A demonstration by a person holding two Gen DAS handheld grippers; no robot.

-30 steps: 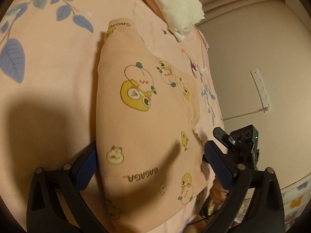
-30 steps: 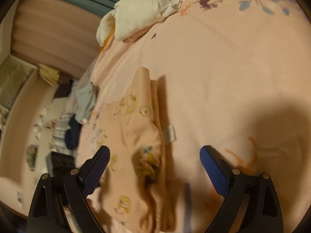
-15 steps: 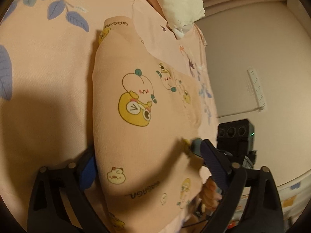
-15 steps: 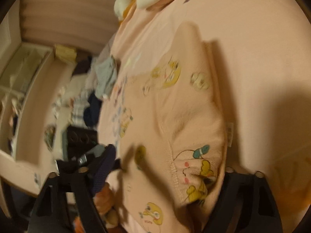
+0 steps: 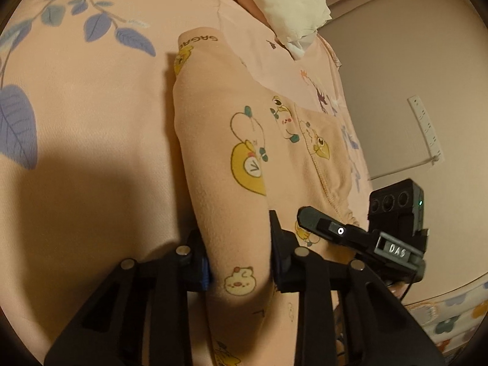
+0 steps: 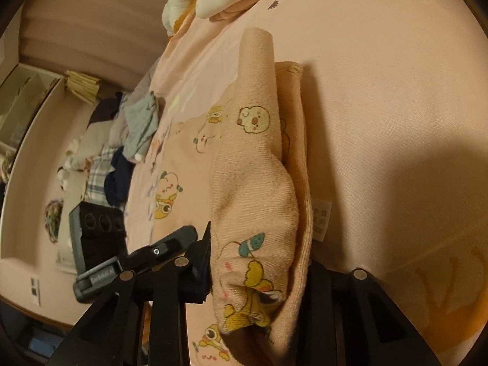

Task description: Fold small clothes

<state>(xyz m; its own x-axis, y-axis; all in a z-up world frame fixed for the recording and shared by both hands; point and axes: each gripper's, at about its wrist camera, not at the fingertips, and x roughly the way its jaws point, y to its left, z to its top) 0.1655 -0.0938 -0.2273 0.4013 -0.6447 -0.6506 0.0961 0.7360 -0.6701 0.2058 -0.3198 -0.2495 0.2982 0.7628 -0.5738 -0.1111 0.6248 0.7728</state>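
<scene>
We see our left gripper [image 5: 239,262] at 6 o'clock in the left wrist view, its two black fingers drawn in against a raised fold of the peach garment [image 5: 244,158], clamping the cloth between them; the gripper points forward along the bed toward 12 o'clock. Just to its 3 o'clock side the right gripper [image 5: 360,238] shows, reaching in level from the right with its camera block behind it, its tip lying over the garment's edge. In the right wrist view our right gripper [image 6: 259,262] likewise sits at 6 o'clock, fingers pressed to both sides of a thick bunched fold of the peach garment [image 6: 253,183], holding it; the left gripper [image 6: 146,253] appears at 8 o'clock, close beside. The garment, printed with yellow ducks and small cartoon faces, lies on the pink bedspread [image 5: 91,106], stretching away from both grippers toward 12 o'clock, a white care label [image 6: 321,219] sticking out at its 3 o'clock edge. Beyond it, at 12 o'clock, a cream cloth [image 5: 283,0] is heaped on the bed. Toward 9 o'clock in the right wrist view a pile of other clothes [image 6: 122,146] lies past the bed's edge.
</scene>
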